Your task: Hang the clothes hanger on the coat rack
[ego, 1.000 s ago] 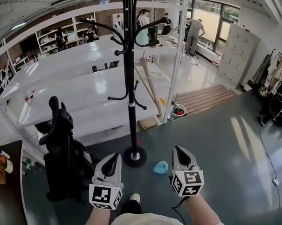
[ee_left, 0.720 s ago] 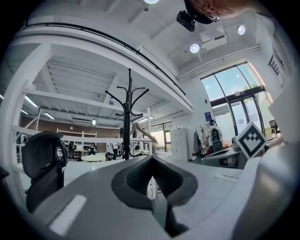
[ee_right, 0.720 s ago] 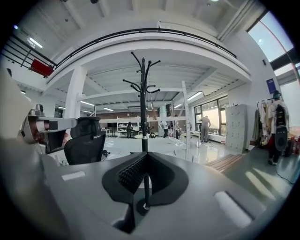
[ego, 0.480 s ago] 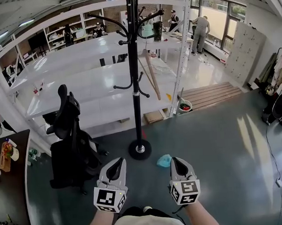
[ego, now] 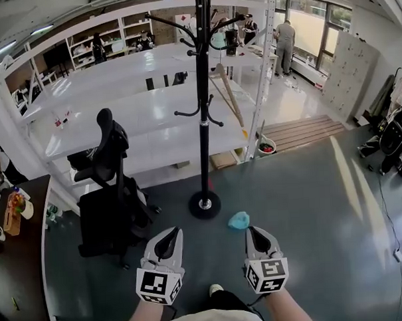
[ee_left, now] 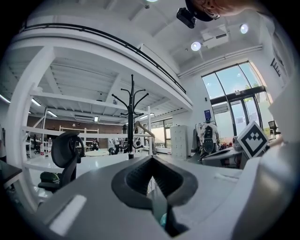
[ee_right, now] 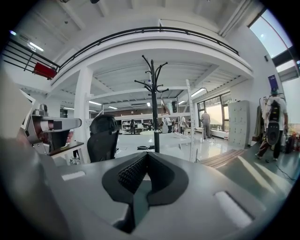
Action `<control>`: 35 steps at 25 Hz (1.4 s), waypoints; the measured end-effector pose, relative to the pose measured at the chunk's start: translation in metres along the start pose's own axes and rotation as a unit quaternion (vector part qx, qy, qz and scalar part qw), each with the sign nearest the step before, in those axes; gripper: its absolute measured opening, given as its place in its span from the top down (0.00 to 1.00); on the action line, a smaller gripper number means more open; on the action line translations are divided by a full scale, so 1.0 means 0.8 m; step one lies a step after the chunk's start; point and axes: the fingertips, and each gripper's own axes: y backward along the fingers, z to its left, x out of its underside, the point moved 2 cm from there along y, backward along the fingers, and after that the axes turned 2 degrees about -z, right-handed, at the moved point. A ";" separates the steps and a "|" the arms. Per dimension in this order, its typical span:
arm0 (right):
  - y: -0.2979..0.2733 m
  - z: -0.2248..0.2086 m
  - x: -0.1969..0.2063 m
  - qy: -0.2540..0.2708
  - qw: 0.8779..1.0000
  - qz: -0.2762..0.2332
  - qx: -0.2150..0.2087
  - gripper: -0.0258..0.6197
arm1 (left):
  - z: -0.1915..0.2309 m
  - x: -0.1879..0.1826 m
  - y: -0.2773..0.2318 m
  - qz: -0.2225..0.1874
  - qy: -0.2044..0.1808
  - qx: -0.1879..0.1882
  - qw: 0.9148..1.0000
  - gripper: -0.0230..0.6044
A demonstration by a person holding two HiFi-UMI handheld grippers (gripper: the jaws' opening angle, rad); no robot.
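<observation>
With the left gripper (ego: pixel 169 232) and right gripper (ego: pixel 254 230) both closed on nothing — and no clothes hanger identifiable in any view — locate the hanger first, then open one gripper before advancing on the coat rack (ego: pixel 203 110) ahead.

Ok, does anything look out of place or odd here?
A small crumpled light-blue item lies on the grey floor, just right of the round base of the tall black coat rack; what it is cannot be told. Also, the left gripper and right gripper are both shut on nothing, with no hanger held.
</observation>
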 end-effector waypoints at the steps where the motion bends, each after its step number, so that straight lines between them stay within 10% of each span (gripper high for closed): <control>1: 0.009 0.009 0.002 0.002 1.000 0.000 0.002 0.92 | 0.000 0.001 0.014 0.002 0.000 0.001 1.000 0.96; 14: 0.140 0.108 0.030 0.017 1.000 0.012 0.015 0.92 | -0.026 0.016 0.169 0.013 0.025 0.019 0.999 0.96; 35: 0.232 0.144 0.011 0.043 0.999 -0.025 -0.009 0.92 | -0.081 -0.026 0.238 -0.020 0.017 0.011 1.000 0.96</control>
